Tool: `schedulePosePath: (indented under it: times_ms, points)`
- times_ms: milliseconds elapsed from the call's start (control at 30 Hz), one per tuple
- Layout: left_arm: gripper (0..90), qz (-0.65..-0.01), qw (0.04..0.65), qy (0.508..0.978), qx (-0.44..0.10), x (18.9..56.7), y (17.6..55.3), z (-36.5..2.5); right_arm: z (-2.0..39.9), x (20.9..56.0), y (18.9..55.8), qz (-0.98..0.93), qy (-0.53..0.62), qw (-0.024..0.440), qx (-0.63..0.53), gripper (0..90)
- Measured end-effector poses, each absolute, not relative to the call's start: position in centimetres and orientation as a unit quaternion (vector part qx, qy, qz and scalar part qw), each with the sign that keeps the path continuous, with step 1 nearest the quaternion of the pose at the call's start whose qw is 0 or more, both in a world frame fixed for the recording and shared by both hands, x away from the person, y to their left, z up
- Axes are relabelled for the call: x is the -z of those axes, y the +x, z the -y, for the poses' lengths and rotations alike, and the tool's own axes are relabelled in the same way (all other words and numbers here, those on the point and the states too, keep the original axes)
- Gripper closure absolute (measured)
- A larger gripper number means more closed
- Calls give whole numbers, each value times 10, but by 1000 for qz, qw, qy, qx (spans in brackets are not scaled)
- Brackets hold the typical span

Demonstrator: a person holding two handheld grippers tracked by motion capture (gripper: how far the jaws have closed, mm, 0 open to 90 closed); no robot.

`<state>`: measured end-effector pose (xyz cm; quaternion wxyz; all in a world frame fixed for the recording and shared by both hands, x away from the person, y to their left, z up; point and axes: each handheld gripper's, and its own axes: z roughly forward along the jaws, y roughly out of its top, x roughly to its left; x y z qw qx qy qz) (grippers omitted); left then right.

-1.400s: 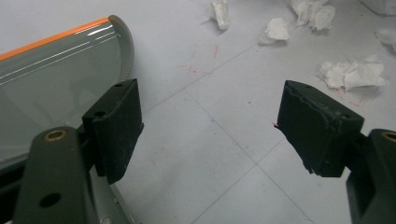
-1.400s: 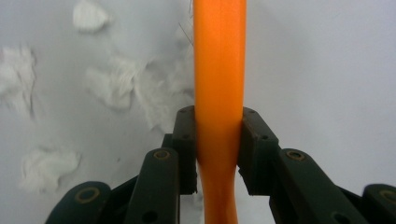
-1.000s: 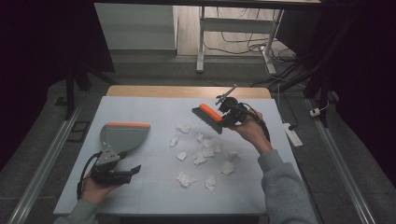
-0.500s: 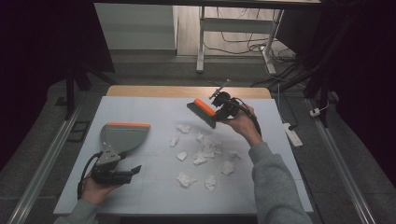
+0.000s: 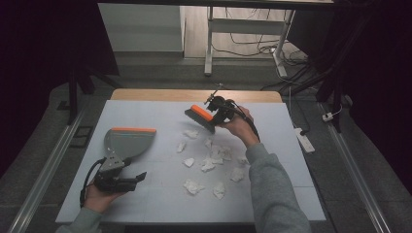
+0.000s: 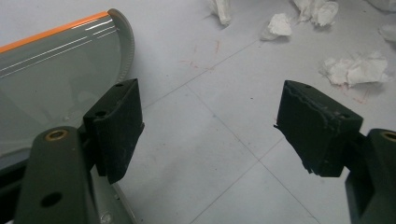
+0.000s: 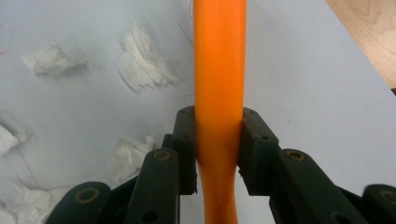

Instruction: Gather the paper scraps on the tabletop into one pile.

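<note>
You are sweeping up paper. Your right gripper point(image 5: 210, 112) has its jaws closed tight on the orange handle of the brush point(image 5: 200, 118). In the right gripper view, the handle point(image 7: 219, 70) runs straight up between the two black jaws. The brush hangs in the air over the far side of the table point(image 5: 145, 109), just behind the paper balls.

Your left gripper point(image 5: 127, 180) lies near the front left edge, and your hand holds it low. In the left gripper view its jaws stand wide apart with nothing between them. The dustpan point(image 5: 127, 141) lies flat on the table just past that gripper, and one jaw looks to be right beside it. I cannot tell if it touches.

To do this step well, put the bristles down on the table behind the farthest paper ball point(image 5: 191, 133). Then pull the brush toward the dustpan in one slow, smooth stroke. Keep the bristles flat on the table, so no ball slips under. Go gently, because paper is light and may roll or hop away. Steady the dustpan with your left gripper, so it does not slide when the paper bumps it.

Now count with me. There is one brush. There is one dustpan. There are about ten paper balls, some bunched close together, so the count may be off by one.
</note>
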<state>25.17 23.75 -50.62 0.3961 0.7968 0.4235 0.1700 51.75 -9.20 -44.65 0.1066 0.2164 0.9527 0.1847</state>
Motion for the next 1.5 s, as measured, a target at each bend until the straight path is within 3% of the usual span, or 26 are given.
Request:
schedulePosePath:
  times_ms: [567, 967, 1367, 1500]
  points:
    - [245, -424, 397, 796, -169, 507, 251, -239, 49, 450, 514, -981, 130, 99, -104, 707]
    - [246, -426, 396, 795, -171, 506, 250, -239, 67, 445, 473, -993, 68, 62, -79, 707]
    - [245, -428, 396, 794, -170, 506, 251, -241, 98, 414, 464, -973, 115, 94, -174, 706]
    - [245, -429, 397, 793, -170, 506, 251, -241, 99, 402, 461, -960, 147, 76, -228, 707]
